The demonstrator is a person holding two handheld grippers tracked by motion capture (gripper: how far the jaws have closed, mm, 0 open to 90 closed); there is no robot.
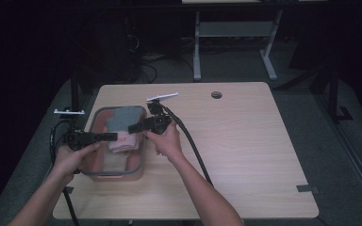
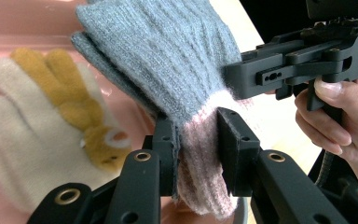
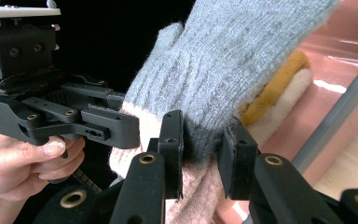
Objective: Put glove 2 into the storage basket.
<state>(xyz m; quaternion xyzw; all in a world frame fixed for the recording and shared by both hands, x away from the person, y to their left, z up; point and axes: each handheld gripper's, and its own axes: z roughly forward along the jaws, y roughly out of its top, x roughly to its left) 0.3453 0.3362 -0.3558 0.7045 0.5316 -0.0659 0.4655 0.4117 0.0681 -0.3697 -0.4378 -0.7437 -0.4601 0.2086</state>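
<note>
A grey knit glove (image 1: 122,118) with a pink cuff hangs over a pink tub (image 1: 143,157) with a grey rim, at the left of the table. My left gripper (image 1: 111,137) comes from the left and is shut on the pink cuff (image 2: 200,177). My right gripper (image 1: 133,127) comes from the right and is shut on the same glove (image 3: 223,60) where grey meets pink. The left gripper (image 2: 196,135) and right gripper (image 3: 203,140) face each other closely. Inside the tub (image 2: 28,23) lies a white and yellow glove (image 2: 28,126), also seen under the grey one as the white and yellow glove (image 3: 279,88).
The wooden table (image 1: 245,141) has a round cable hole (image 1: 216,94) near its far edge and a strip of tape (image 1: 307,189) at the front right. A thick black cable (image 1: 193,146) trails from the right gripper across the table.
</note>
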